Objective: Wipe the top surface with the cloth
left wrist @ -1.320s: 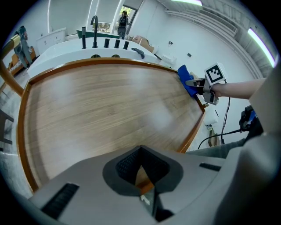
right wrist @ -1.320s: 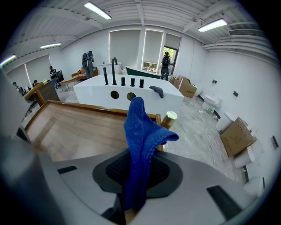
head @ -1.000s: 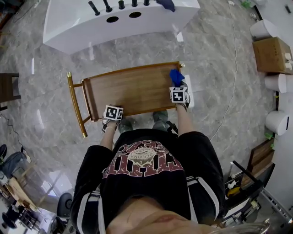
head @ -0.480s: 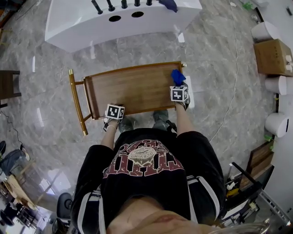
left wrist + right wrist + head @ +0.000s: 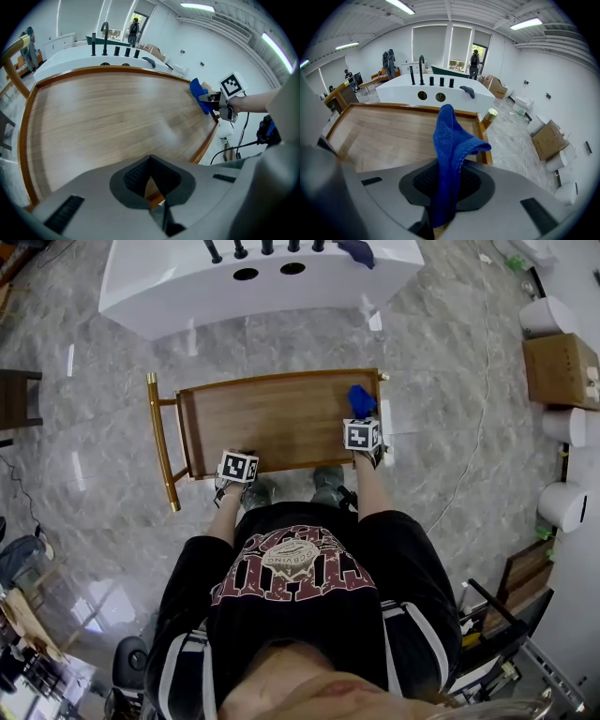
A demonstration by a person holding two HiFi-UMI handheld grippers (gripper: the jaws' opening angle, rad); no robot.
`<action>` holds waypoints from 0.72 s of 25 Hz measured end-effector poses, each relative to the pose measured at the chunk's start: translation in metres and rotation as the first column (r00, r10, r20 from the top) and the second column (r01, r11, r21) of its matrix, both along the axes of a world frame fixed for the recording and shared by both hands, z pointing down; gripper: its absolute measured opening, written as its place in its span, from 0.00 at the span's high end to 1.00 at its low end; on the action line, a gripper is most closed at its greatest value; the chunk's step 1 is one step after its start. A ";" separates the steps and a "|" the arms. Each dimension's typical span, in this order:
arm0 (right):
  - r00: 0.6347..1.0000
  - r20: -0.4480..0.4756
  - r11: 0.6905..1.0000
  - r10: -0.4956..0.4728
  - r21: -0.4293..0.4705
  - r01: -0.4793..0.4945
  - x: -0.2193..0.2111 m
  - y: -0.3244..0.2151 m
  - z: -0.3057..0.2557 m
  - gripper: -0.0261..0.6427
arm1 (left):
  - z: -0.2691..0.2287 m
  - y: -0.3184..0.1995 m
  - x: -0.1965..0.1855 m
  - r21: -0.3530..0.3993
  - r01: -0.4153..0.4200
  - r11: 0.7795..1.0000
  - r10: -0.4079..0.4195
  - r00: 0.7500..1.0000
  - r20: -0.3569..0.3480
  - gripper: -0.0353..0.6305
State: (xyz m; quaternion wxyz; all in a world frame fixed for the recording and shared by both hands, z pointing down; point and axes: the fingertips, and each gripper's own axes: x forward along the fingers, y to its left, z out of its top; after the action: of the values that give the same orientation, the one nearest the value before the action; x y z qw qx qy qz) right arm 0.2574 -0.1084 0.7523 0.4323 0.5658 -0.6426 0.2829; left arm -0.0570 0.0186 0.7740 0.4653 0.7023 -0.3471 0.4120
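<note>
The right claw (image 5: 362, 425) is closed on the blue cloth (image 5: 359, 399). In the right gripper view the cloth (image 5: 449, 140) rises from between that claw's (image 5: 447, 187) pads, stands up and folds over at its top towards the claw's right. The cloth's free end lies ahead of the claw, over the wooden table (image 5: 272, 423) at its right end. A gold post (image 5: 490, 117) stands at the table's corner just ahead and to the right of the cloth.

The left claw (image 5: 236, 457) sits at the table's near edge, well to the left of the right claw. In the left gripper view its jaws (image 5: 151, 185) are together, with only a narrow notch between the pads, through which the table's raised rim shows. I cannot tell whether they pinch that rim. The bare table top (image 5: 103, 117) spreads out ahead of this claw, and far off to its right the other claw (image 5: 213, 98) holds the cloth (image 5: 198, 91) at the rim.

A gold handle (image 5: 159, 442) runs along the table's end to the left of the left claw. Beyond the table, ahead of both claws, stands a white tub (image 5: 253, 292) with black taps. A cardboard box (image 5: 561, 369) sits on the floor far to the right of the right claw.
</note>
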 end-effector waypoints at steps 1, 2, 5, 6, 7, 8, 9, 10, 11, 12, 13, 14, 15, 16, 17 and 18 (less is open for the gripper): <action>1.000 0.002 1.000 -0.012 -0.003 0.012 -0.005 0.000 0.000 0.84 | 0.000 0.000 0.000 0.000 0.002 1.000 -0.002 1.000 -0.002 0.88; 1.000 0.004 1.000 -0.025 -0.006 0.025 -0.010 0.001 0.000 0.84 | -0.001 0.001 0.001 0.001 0.004 1.000 -0.004 1.000 -0.005 0.88; 0.998 0.003 0.998 -0.061 -0.008 0.061 -0.026 0.001 0.001 0.84 | -0.001 0.000 0.000 0.011 0.009 1.000 -0.009 1.000 -0.011 0.88; 0.998 0.002 0.998 -0.068 -0.009 0.068 -0.031 0.001 0.001 0.84 | -0.001 0.000 0.000 0.014 0.009 1.000 -0.009 1.000 -0.012 0.88; 0.997 0.002 0.997 -0.071 -0.011 0.071 -0.035 0.000 0.001 0.84 | -0.001 0.000 -0.001 0.016 0.009 1.000 -0.008 1.000 -0.012 0.88; 0.997 0.004 0.997 -0.071 -0.011 0.071 -0.039 0.000 0.000 0.84 | 0.000 0.000 -0.001 0.016 0.007 1.000 -0.007 1.000 -0.012 0.88; 0.997 0.009 0.997 -0.071 -0.009 0.072 -0.043 0.000 0.001 0.84 | -0.001 0.001 -0.001 0.016 0.005 1.000 -0.005 1.000 -0.012 0.88; 0.997 0.012 0.997 -0.074 -0.008 0.074 -0.046 0.000 0.001 0.84 | -0.001 0.001 -0.001 0.017 0.002 1.000 -0.002 1.000 -0.012 0.88; 0.997 0.013 0.997 -0.080 -0.010 0.080 -0.050 0.001 0.001 0.84 | -0.001 0.001 0.000 0.019 -0.003 1.000 0.003 1.000 -0.012 0.88; 0.996 0.013 0.996 -0.087 -0.013 0.087 -0.054 0.001 0.002 0.84 | -0.001 0.001 0.000 0.023 -0.009 1.000 0.009 1.000 -0.013 0.88; 0.996 0.011 0.996 -0.093 -0.015 0.093 -0.057 0.001 0.003 0.84 | -0.002 0.001 0.000 0.028 -0.016 0.999 0.016 1.000 -0.014 0.88; 0.995 0.008 0.995 -0.099 -0.016 0.099 -0.061 0.001 0.004 0.84 | -0.001 0.001 0.000 0.032 -0.022 0.999 0.022 1.000 -0.015 0.88; 0.994 0.008 0.994 -0.105 -0.016 0.105 -0.065 0.001 0.004 0.84 | -0.001 0.001 0.000 0.033 -0.026 0.999 0.026 1.000 -0.017 0.88; 0.994 0.013 0.994 -0.111 -0.016 0.111 -0.070 0.002 0.003 0.84 | -0.001 0.002 0.000 0.033 -0.029 0.999 0.030 0.999 -0.019 0.88; 0.993 0.019 0.993 -0.117 -0.017 0.118 -0.075 0.002 0.003 0.84 | -0.001 0.002 0.000 0.033 -0.032 0.999 0.033 0.999 -0.020 0.88; 0.992 0.022 0.992 -0.125 -0.017 0.126 -0.079 0.002 0.003 0.84 | -0.001 0.002 0.000 0.035 -0.036 0.999 0.036 0.999 -0.021 0.88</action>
State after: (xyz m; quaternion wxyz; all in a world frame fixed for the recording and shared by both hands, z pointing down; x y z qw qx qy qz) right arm 0.1779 -0.1062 0.7549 0.4476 0.5173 -0.6788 0.2669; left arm -0.0572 0.0209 0.7727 0.4495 0.7208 -0.3362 0.4066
